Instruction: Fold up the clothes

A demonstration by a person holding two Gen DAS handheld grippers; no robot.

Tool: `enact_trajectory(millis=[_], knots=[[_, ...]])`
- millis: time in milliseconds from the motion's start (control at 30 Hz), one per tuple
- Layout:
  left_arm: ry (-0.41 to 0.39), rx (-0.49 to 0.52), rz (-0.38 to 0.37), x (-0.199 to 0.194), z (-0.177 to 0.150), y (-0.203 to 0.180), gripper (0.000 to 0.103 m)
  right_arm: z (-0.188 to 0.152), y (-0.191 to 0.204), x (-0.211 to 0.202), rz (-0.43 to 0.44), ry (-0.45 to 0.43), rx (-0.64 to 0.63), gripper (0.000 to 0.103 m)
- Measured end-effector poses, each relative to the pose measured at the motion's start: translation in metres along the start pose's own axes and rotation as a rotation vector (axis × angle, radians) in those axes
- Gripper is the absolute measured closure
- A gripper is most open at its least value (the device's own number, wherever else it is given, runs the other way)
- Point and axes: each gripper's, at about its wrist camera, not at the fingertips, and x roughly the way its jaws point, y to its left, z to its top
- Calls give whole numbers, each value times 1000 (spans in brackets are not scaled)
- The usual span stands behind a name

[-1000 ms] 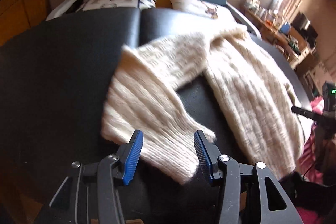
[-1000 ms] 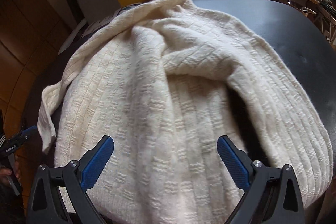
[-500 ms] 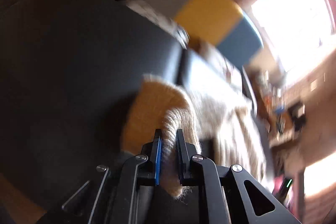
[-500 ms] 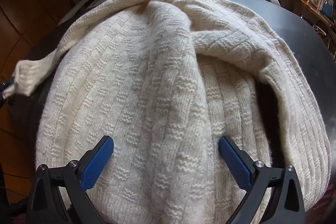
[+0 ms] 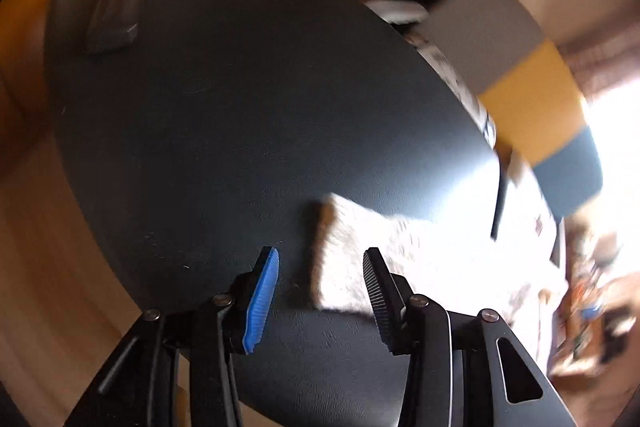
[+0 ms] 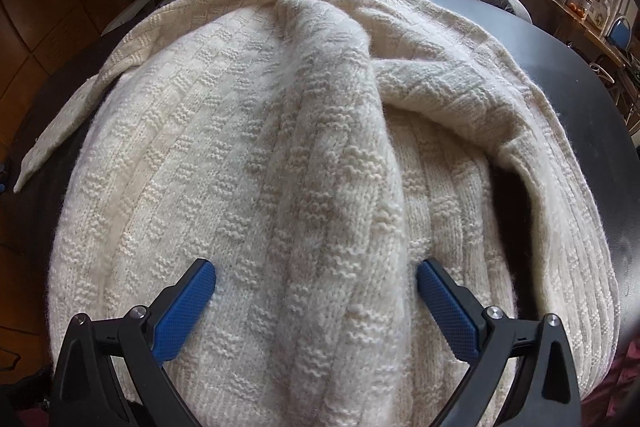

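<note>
The cream knit sweater (image 6: 304, 155) lies rumpled across the dark counter (image 5: 240, 107). Its sleeve cuff (image 5: 340, 259) rests between the opening jaws of the left hand-held gripper (image 5: 320, 291), unpinched. The right hand-held gripper (image 6: 316, 303) hovers spread apart over the body.

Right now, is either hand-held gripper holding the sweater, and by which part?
Neither. The left hand-held gripper is opening, the sleeve cuff loose between its jaws. The right hand-held gripper is open over the sweater.
</note>
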Motion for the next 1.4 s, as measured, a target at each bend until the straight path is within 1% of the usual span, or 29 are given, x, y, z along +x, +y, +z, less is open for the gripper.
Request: enact_trajectory(millis=[33,133,167,200,233,267,333,400,433,533,600,667,733,800,833,867,900,933,967,1000,1033,1067,1167,1233,1267,1300,1333,1367,1400], knots=[[1,51,-2,0,-4,-11,58,1,-1,0,-1,0,-1,0],[14,242,-77,1,-25,-48,53,3,-5,-1,2,0,-1,0],[22,303,-98,7,-27,-65,53,3,-6,-1,3,-3,-1,0],[28,360,-100,14,-32,-82,53,3,-7,-1,1,-4,-1,0],[36,407,-84,24,-36,-96,53,4,-8,-2,-1,-3,-3,0],[46,433,-64,34,-37,-105,53,4,-9,-2,-2,-2,-5,0],[82,416,-18,53,-41,-108,53,5,-12,-3,1,0,-11,0],[86,382,28,77,-33,-111,54,7,-16,-3,9,2,-15,0],[71,371,46,81,-31,-110,62,8,-18,-3,12,2,-14,0],[47,339,80,82,-17,-94,69,13,-24,-4,24,6,-23,0],[44,320,103,80,-5,-81,69,17,-31,-6,58,7,-18,0],[50,293,112,76,5,-72,69,24,-45,-14,135,-8,16,0],[37,258,54,56,16,-69,69,32,-65,-30,191,-46,55,2],[22,279,-51,38,9,-87,69,36,-77,-46,233,-88,106,2],[37,299,-115,31,-2,-96,66,40,-81,-51,247,-104,138,2],[53,320,-179,24,-13,-105,62,40,-84,-57,255,-120,169,2],[84,350,-231,25,-24,-117,59,37,-86,-62,248,-134,203,2],[121,388,-266,39,-28,-141,56,38,-91,-64,240,-146,241,2],[164,432,-292,44,-45,-154,55,35,-97,-68,230,-156,284,2],[208,466,-313,59,-54,-181,55,26,-100,-74,210,-165,325,2],[251,489,-336,68,-69,-197,55,24,-110,-73,175,-171,359,2],[290,505,-353,68,-80,-208,55,21,-120,-73,143,-176,391,2],[372,543,-367,86,-113,-244,55,12,-153,-71,73,-173,465,2],[422,550,-383,98,-127,-268,55,4,-170,-65,72,-136,507,2],[442,544,-385,100,-128,-274,55,1,-177,-59,66,-111,529,2],[462,540,-389,101,-130,-279,55,-2,-185,-51,70,-88,552,2],[477,541,-396,90,-131,-274,54,-4,-192,-41,83,-67,574,2],[473,552,-389,96,-132,-279,54,-5,-198,-33,84,-49,583,2],[468,564,-380,101,-132,-285,54,-4,-201,-27,59,-39,569,2]])
